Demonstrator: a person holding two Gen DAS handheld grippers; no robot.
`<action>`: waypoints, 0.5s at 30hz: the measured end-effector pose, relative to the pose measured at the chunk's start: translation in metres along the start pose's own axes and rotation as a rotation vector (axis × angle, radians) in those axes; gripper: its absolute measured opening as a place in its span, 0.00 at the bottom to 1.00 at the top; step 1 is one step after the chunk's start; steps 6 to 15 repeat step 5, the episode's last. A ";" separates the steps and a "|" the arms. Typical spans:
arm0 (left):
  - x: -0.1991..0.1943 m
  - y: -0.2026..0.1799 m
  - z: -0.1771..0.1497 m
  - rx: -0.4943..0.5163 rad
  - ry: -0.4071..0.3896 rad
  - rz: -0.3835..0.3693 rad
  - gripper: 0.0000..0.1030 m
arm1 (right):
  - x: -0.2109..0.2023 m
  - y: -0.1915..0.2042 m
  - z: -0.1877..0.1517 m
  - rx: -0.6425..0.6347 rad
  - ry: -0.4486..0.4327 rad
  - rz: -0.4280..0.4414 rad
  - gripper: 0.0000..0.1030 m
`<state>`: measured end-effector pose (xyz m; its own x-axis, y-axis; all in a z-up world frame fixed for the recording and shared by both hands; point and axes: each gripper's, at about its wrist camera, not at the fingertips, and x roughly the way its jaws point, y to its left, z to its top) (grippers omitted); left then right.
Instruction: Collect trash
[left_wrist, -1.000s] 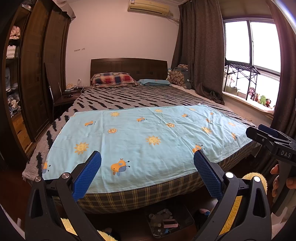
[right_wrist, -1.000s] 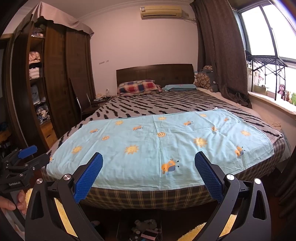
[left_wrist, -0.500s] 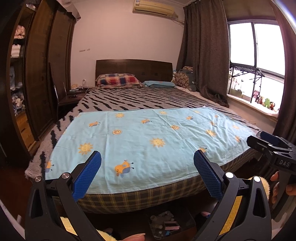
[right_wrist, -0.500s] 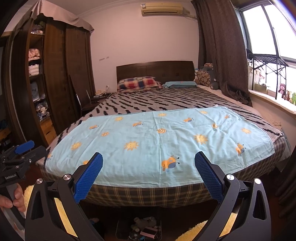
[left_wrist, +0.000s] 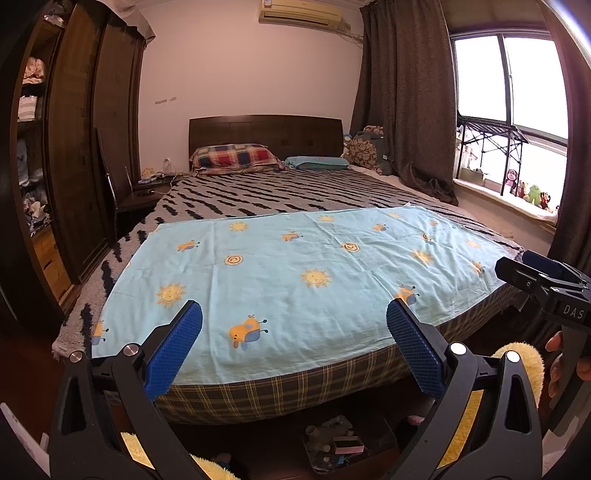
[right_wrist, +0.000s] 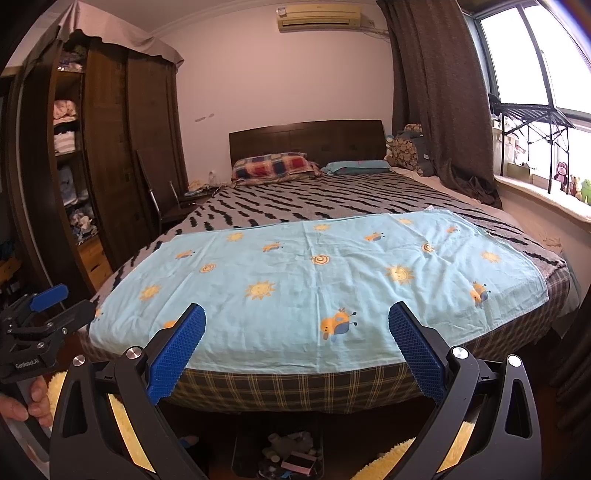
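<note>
My left gripper (left_wrist: 294, 314) is open and empty, held before the foot of a bed. My right gripper (right_wrist: 297, 317) is also open and empty, a little further right; it also shows at the edge of the left wrist view (left_wrist: 535, 280). A light blue sheet (left_wrist: 295, 266) printed with suns lies smooth over the bed's near half, with no loose item on it. Under the bed's foot sits an open box of small clutter (left_wrist: 340, 443), also visible in the right wrist view (right_wrist: 284, 458). A hand (right_wrist: 22, 406) holds the left gripper's handle.
A dark wardrobe with open shelves (left_wrist: 33, 155) stands on the left, with a chair (left_wrist: 122, 195) beside the bed. Curtains (left_wrist: 406, 110) and a windowsill with toys (left_wrist: 528, 192) are on the right. Two pillows (left_wrist: 236, 158) lie at the headboard. Yellow fluffy fabric (left_wrist: 524, 354) shows below the grippers.
Both views have drifted slightly and the bed sits a touch further off in the left wrist view. Both grippers stay open and empty.
</note>
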<state>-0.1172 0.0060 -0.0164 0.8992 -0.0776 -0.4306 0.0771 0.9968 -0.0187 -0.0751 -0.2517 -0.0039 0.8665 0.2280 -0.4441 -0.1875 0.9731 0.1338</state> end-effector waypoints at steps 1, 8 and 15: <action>0.001 0.000 0.000 -0.001 0.005 -0.001 0.92 | 0.000 0.000 0.000 0.000 0.000 0.001 0.97; 0.002 -0.001 0.000 0.003 0.014 -0.007 0.92 | 0.000 0.000 -0.002 -0.003 0.003 0.002 0.97; 0.002 -0.001 0.000 0.003 0.014 -0.007 0.92 | 0.000 0.000 -0.002 -0.003 0.003 0.002 0.97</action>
